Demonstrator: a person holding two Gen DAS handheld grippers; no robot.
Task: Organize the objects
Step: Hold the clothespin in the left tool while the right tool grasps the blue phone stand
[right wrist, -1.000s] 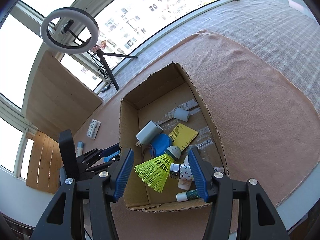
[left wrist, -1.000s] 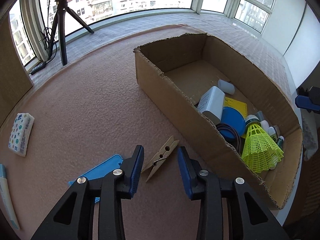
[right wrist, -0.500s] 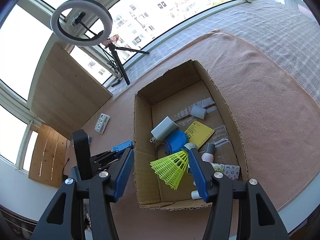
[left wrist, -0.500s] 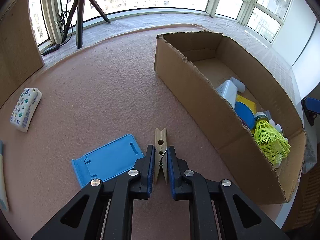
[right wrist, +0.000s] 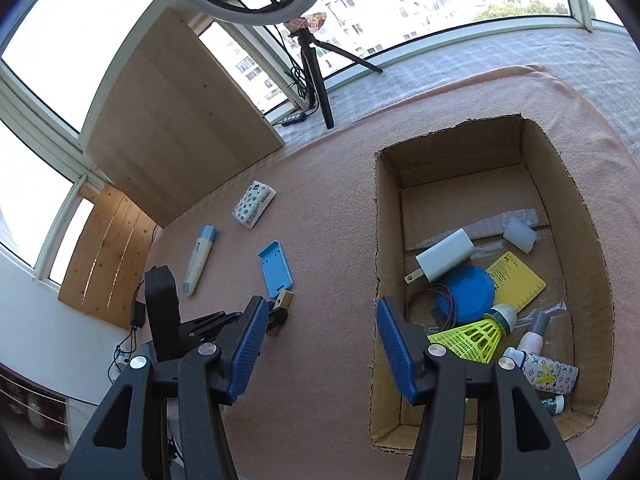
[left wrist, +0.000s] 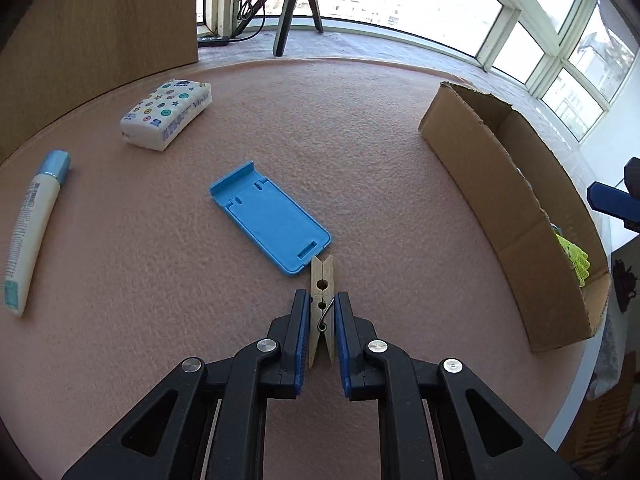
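My left gripper (left wrist: 322, 300) is shut on a wooden clothespin (left wrist: 322, 280) whose tip touches a blue plastic phone stand (left wrist: 268, 218) lying flat on the pink cloth. To the right stands an open cardboard box (right wrist: 592, 264) holding a yellow shuttlecock (right wrist: 470, 338), a white charger (right wrist: 444, 256), a blue disc (right wrist: 466, 290), a yellow card (right wrist: 516, 280) and small bottles. My right gripper (right wrist: 318, 326) hangs open and holds nothing, above the cloth just left of the box's near corner. In the right wrist view the left gripper (right wrist: 276, 316) shows with the clothespin (right wrist: 282, 300).
A tissue pack (left wrist: 168, 114) and a white tube with a blue cap (left wrist: 32, 224) lie on the cloth at the left. A wooden panel (right wrist: 176, 112) and a ring-light tripod (right wrist: 316, 76) stand at the back by the window. The table edge runs along the near right.
My left gripper closed on the clothespin and swung left with it, so the box slid to the right of its view. My right gripper moved left from above the box to its left wall.
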